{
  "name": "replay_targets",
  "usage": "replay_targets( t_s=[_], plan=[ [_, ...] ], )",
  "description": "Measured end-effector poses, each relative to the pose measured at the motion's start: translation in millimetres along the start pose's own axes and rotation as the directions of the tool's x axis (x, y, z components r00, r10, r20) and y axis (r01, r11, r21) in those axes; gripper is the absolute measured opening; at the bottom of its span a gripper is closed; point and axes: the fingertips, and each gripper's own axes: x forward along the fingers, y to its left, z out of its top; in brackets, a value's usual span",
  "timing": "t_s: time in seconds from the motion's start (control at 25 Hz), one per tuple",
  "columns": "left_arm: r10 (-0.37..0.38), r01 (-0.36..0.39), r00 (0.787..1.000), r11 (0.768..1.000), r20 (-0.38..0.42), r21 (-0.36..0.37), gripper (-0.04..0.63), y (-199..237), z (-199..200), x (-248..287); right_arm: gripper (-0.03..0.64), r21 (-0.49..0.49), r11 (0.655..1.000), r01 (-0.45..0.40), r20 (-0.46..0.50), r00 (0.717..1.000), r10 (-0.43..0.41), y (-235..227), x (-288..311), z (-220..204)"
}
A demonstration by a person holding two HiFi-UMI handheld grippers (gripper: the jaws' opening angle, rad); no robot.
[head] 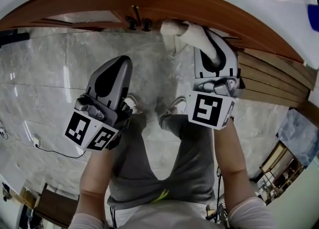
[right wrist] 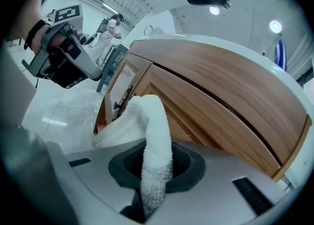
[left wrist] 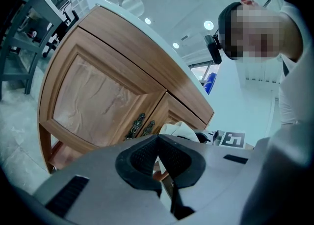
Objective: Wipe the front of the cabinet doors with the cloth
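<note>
The wooden cabinet (head: 164, 4) curves across the top of the head view, with two dark metal handles (head: 139, 23) where its doors meet. A white cloth (head: 185, 33) lies bunched against the door front just right of the handles. My right gripper (head: 212, 41) is shut on the cloth (right wrist: 154, 136), which rises from the jaws and drapes toward the right door (right wrist: 216, 91). My left gripper (head: 123, 66) hangs lower left, apart from the cabinet, shut with nothing in it. Its closed tips (left wrist: 158, 138) point at the left door panel (left wrist: 93, 96) and the handles (left wrist: 136, 126).
The floor is pale marble tile (head: 55, 73), and a cable (head: 55, 150) runs across it at the left. The person's legs and shoes (head: 177, 107) stand right before the cabinet. A dark metal shelf unit (left wrist: 29, 28) stands left of the cabinet. A slatted wooden panel (head: 271, 81) continues to the right.
</note>
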Motion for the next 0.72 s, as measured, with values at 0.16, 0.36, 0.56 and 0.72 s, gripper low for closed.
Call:
replay_targets(
  t_s=[0.16,0.36,0.56,0.72],
  plan=[
    [-0.012,0.012,1.0,1.0,-0.003,0.008,0.017,-8,-7,13,0.072,-0.009,1.0,0.023,-0.02,1.0,-0.023,-12,-9,-21],
    [-0.025,0.025,1.0,1.0,-0.015,0.004,0.015,-26,-14,27,0.072,-0.014,0.999,0.05,-0.054,0.997,-0.051,-35,-25,-49],
    [-0.052,0.052,0.998,0.999,-0.033,-0.005,0.016,-47,-22,41,0.072,-0.015,0.997,0.077,-0.112,0.991,-0.078,-55,-45,-78],
    [-0.065,0.065,0.997,0.998,-0.04,-0.009,0.015,-61,-26,48,0.072,-0.008,0.995,0.1,-0.147,0.984,-0.1,-67,-60,-96]
  ],
)
